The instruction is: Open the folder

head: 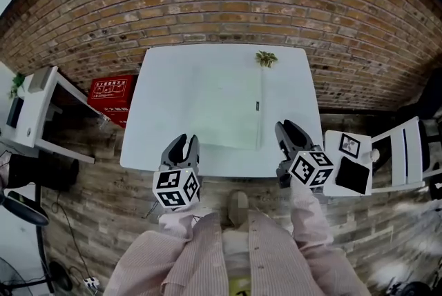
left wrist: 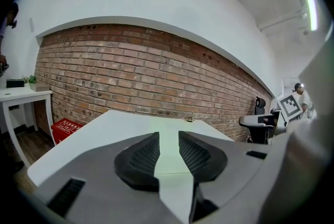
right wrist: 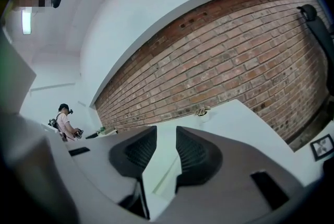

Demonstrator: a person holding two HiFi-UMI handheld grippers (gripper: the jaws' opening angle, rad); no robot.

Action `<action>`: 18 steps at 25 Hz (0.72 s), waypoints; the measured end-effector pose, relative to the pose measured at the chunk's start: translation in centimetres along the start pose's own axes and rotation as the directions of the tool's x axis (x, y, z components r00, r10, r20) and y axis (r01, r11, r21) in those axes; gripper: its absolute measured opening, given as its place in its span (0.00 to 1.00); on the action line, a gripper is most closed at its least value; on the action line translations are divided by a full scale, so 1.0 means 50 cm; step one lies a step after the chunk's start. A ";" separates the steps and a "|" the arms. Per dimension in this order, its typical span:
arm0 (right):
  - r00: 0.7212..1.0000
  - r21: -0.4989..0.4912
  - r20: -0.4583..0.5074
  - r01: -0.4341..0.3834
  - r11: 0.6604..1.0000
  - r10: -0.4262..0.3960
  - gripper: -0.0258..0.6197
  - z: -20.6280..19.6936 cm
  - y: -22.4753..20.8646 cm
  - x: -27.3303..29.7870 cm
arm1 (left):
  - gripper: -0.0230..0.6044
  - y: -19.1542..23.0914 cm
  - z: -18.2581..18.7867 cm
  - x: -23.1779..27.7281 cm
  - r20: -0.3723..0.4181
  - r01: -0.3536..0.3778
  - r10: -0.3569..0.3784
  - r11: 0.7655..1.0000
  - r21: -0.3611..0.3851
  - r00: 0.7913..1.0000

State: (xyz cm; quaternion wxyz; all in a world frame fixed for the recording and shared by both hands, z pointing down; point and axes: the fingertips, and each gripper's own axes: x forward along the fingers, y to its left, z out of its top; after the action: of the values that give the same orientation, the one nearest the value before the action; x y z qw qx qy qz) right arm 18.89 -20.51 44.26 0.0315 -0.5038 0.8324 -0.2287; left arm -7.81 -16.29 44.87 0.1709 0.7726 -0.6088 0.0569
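Far left in the head view, a side table point(head: 36, 112) is cut off by the frame edge, and what stands on it is too small for me to make out. Next to it, a red box point(head: 112, 96) on the floor carries white print that I cannot read at this size; the table point(head: 155, 91) hides its right end. My left gripper point(head: 183, 143) hangs over the table's near edge with its jaws narrowly apart. In its own view the left gripper point(left wrist: 168, 137) has nothing between the pads, only table and pale green showing through the gap. The folder point(head: 231, 108) lies flat and closed in the middle of the table, so pale that its left edge nearly melts into the tabletop. A small dark mark on its right edge is too small to tell. A dry sprig point(head: 266, 58) sits at the far edge. My right gripper point(head: 287, 127) is near the folder's near right corner, apart from it. Its own view shows the right gripper point(right wrist: 166, 131) with jaws a narrow gap apart and empty. Far right, a chair point(head: 397, 150) holds a marker card point(head: 349, 145) and a black slab point(head: 352, 176).
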 end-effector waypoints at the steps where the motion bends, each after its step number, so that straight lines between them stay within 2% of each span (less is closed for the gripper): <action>1: 1.000 0.003 -0.006 -0.003 1.000 0.003 0.22 0.000 -0.006 0.010 | 0.20 -0.002 -0.001 0.009 -0.003 0.000 0.000 1.000 -0.001 1.000; 8: 0.997 0.021 -0.058 -0.041 0.999 0.043 0.22 -0.013 -0.041 0.076 | 0.20 -0.012 -0.004 0.073 -0.030 0.005 -0.005 1.000 0.008 1.000; 13: 0.990 0.046 -0.113 -0.076 0.996 0.080 0.22 -0.036 -0.060 0.122 | 0.20 -0.054 -0.017 0.115 -0.074 0.075 -0.070 0.995 0.059 0.995; 18: 0.974 0.086 -0.186 -0.111 0.990 0.126 0.21 -0.075 -0.070 0.162 | 0.20 -0.099 -0.043 0.134 -0.143 0.158 -0.138 0.977 0.140 0.980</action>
State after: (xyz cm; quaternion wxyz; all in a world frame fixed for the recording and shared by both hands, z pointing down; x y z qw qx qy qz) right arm 16.73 -27.46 50.48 -0.0162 -0.4274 0.8510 -0.3049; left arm -1.10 -20.75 47.87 0.1560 0.8211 -0.5306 0.1409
